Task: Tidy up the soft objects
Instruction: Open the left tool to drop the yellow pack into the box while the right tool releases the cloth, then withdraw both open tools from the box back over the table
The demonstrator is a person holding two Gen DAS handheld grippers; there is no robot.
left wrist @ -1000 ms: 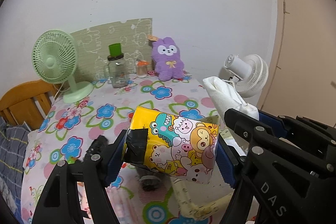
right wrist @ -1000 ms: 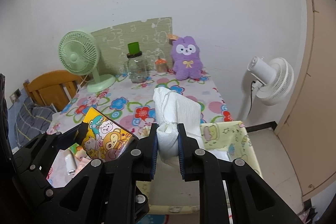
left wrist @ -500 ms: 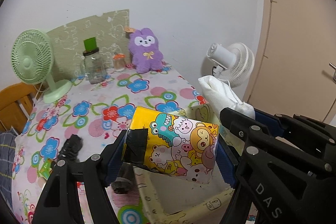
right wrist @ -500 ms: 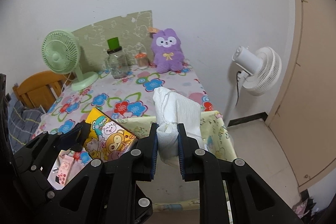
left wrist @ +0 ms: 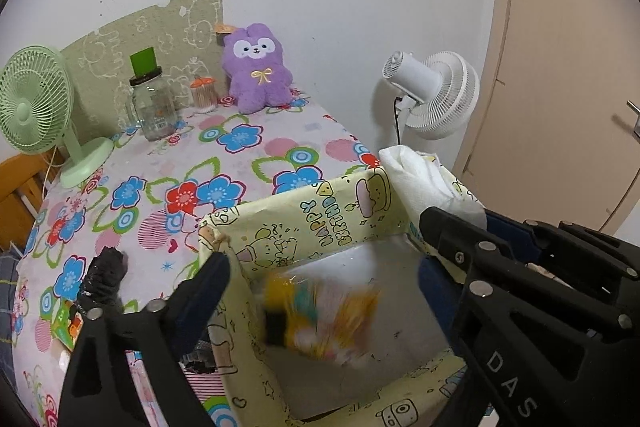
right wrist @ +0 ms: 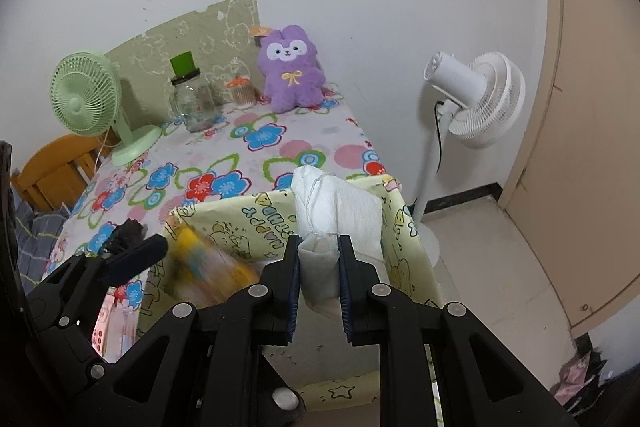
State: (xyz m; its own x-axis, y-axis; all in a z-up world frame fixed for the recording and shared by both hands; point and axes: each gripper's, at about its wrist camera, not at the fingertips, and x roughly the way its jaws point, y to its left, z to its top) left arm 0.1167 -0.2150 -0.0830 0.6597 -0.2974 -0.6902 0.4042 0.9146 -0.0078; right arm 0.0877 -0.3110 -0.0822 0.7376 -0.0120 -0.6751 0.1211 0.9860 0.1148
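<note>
A yellow packet with cartoon animals is a blur inside the pale yellow fabric bin, free of my left gripper. That gripper hangs over the bin, its jaws opening wide, its pads clear of the packet. My right gripper is shut on a white cloth bag above the bin's right side. The same bag shows by the bin's far right corner in the left wrist view. The falling packet shows at the bin's left in the right wrist view.
The bin stands against a table with a floral cloth. On it are a purple plush, a glass jar, a green fan and a black item. A white floor fan and a door stand at the right.
The left gripper has opened and let go of the yellow packet, which drops into the bin. Both grippers have sunk closer over the bin. The right one still grips the white bag.
</note>
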